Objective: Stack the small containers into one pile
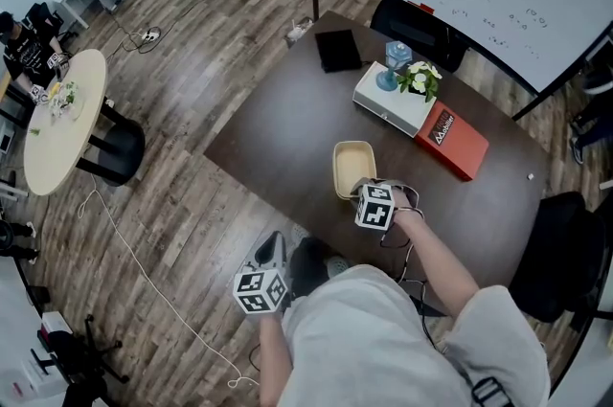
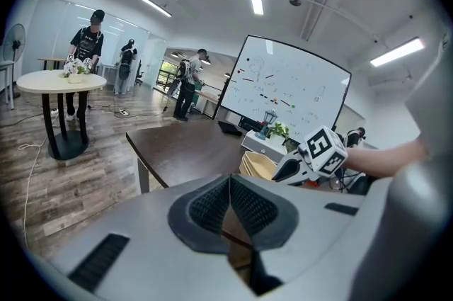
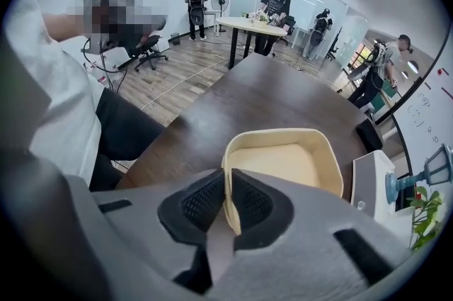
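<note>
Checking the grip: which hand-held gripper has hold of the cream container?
The right hand-held gripper: its jaws pinch the cream container by its near wall. The left hand-held gripper is shut on nothing, away from it.

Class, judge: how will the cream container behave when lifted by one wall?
Probably light: the right tongs pinch the cream container by one thin wall. That wall may flex under the grip. Held off-centre, the container would likely tilt.

Table (image 1: 278,137) bare left of containers (image 1: 352,168) — white box (image 1: 393,103) crowds beyond.
</note>
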The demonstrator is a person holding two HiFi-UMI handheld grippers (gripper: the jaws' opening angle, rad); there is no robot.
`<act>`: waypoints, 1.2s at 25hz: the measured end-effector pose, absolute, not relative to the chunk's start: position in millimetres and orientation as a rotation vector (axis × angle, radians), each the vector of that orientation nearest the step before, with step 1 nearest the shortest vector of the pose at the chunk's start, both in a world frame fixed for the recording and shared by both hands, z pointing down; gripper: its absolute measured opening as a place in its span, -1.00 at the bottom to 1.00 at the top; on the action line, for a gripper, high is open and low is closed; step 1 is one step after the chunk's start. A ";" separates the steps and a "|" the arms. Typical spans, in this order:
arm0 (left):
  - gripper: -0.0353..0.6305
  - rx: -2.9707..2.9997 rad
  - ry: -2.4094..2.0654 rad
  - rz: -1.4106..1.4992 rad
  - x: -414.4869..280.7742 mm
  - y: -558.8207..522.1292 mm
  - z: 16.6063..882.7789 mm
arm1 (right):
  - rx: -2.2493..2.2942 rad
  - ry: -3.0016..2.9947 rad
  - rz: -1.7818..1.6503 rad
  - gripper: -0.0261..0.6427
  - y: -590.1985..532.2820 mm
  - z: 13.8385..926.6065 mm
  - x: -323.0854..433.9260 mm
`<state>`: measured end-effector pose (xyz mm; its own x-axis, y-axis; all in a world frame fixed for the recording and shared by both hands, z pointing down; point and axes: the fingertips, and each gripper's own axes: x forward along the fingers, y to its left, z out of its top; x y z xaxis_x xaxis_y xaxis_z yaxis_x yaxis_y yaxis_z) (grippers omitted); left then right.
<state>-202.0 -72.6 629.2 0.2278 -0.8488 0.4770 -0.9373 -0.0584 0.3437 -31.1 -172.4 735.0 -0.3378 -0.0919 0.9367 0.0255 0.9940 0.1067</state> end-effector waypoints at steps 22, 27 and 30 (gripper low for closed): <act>-0.88 1.924 -1.640 0.202 -200.4 -73.6 624.7 | 0.142 -1.947 -0.046 -0.75 -170.7 730.2 -16.2; -0.88 1.939 -1.638 0.195 -190.1 -69.1 622.5 | 0.161 -1.954 -0.035 -0.75 -167.4 734.9 -8.8; -0.88 1.942 -1.639 0.194 -185.0 -63.7 622.5 | 0.198 -1.977 -0.056 -0.75 -166.9 727.5 -8.5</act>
<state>-185.0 -63.7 622.5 0.2328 -0.8538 0.4657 -0.9390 -0.0727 0.3362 -8.5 -166.9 727.5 -0.3911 -0.1651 0.9054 -0.1138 0.9849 0.1305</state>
